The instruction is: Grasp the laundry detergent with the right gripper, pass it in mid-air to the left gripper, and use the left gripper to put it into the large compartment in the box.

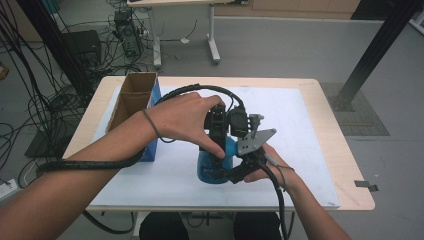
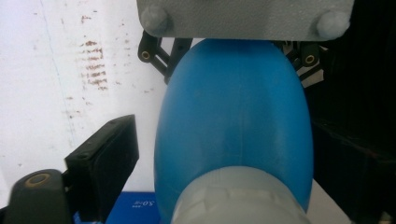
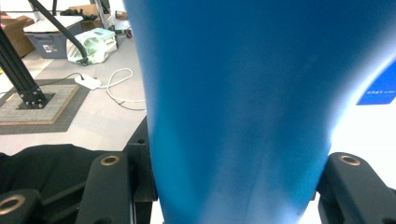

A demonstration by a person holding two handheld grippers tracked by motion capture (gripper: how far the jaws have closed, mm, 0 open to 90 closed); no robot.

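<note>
Both forearms are bare, no sleeves, and a thin dark band circles the left wrist (image 1: 148, 121). The left gripper (image 1: 218, 150) is black and blocky with a thick ribbed black cable (image 1: 100, 163) trailing off it. The right gripper (image 1: 239, 172) carries a grey three-cornered plate (image 1: 255, 141) with rounded studs. Brass-coloured rivets (image 3: 110, 160) dot the black jaws.

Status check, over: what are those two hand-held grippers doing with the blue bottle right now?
Right hand-held gripper clamped on blue bottle. Left hand-held gripper over its top, jaws either side, grip unclear. Cardboard box off to the left, nothing blocking.
</note>
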